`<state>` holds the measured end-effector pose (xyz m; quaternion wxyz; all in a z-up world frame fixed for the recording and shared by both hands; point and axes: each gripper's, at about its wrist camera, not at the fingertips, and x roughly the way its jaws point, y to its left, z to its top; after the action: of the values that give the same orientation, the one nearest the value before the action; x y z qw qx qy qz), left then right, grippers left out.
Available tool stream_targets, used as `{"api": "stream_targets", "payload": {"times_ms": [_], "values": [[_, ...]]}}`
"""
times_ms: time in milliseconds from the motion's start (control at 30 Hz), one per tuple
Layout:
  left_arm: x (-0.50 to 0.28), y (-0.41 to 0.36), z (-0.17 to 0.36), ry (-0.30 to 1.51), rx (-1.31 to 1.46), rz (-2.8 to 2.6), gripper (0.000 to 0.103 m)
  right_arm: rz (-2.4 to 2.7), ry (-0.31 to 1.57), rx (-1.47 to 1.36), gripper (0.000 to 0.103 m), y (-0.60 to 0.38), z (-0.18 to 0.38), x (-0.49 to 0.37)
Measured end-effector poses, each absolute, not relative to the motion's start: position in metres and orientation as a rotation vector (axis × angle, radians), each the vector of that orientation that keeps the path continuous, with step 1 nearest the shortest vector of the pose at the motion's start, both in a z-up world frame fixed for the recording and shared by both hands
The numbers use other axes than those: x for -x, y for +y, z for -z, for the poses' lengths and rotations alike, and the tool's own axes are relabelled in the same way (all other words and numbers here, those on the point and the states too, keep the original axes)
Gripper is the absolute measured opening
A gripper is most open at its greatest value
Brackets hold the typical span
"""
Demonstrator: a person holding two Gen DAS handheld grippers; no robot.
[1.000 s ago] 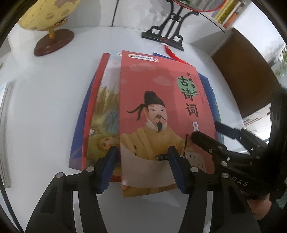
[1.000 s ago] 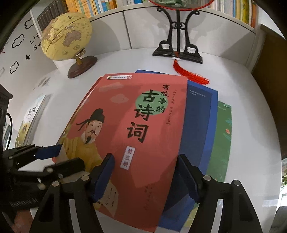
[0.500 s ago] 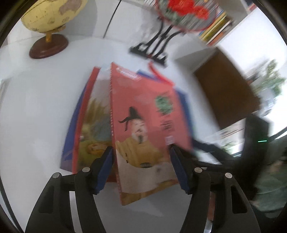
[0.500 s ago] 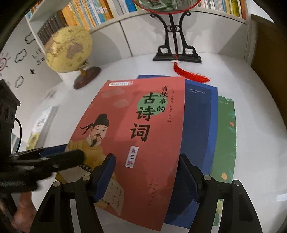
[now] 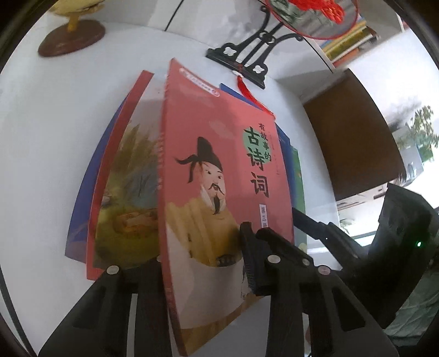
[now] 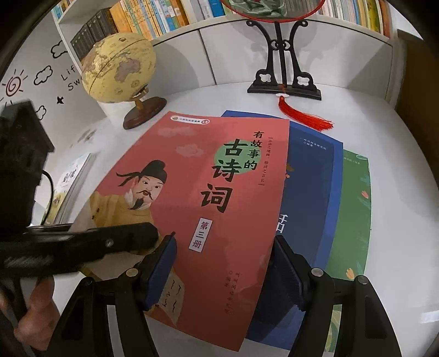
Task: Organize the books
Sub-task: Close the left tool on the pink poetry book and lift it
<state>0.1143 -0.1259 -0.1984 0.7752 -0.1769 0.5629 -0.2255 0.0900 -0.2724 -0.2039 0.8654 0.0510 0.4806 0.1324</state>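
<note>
Left wrist view: the left gripper (image 5: 203,263) is closing on the red book (image 5: 219,175), its spine edge lifted off the stack at the desk's (image 5: 49,142) middle; a firm pinch near the spine would serve best.

Right wrist view: the right gripper (image 6: 225,269) hovers apart, holding nothing; only here do the blue book (image 6: 310,181) and green book (image 6: 354,208) show fully.

study room | packed bookshelf (image 6: 164,16) | globe (image 6: 118,68) | white desk (image 6: 370,131)

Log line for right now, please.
step: lift top book | left gripper: closing on red book | right gripper: open over stack
</note>
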Motion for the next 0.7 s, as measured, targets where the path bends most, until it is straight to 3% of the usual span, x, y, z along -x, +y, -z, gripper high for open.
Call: {"api": "stream_targets", "payload": {"times_ms": [133, 200, 367, 700], "values": [[-0.107, -0.133, 0.192, 1.200, 0.328, 0.467, 0.025, -0.268, 1.015, -0.059, 0.071, -0.267, 0.202, -0.091], [-0.105, -0.133, 0.187, 1.198, 0.342, 0.493, 0.018, -0.266, 1.015, -0.061, 0.071, -0.267, 0.200, -0.091], [-0.088, -0.146, 0.160, 1.115, 0.183, 0.470, 0.014, -0.319, 1.000, -0.061, 0.070, -0.260, 0.186, -0.086], [-0.080, -0.119, 0.124, 1.028, 0.176, 0.459, 0.014, -0.356, 0.915, -0.009, 0.070, -0.233, 0.144, -0.073]]}}
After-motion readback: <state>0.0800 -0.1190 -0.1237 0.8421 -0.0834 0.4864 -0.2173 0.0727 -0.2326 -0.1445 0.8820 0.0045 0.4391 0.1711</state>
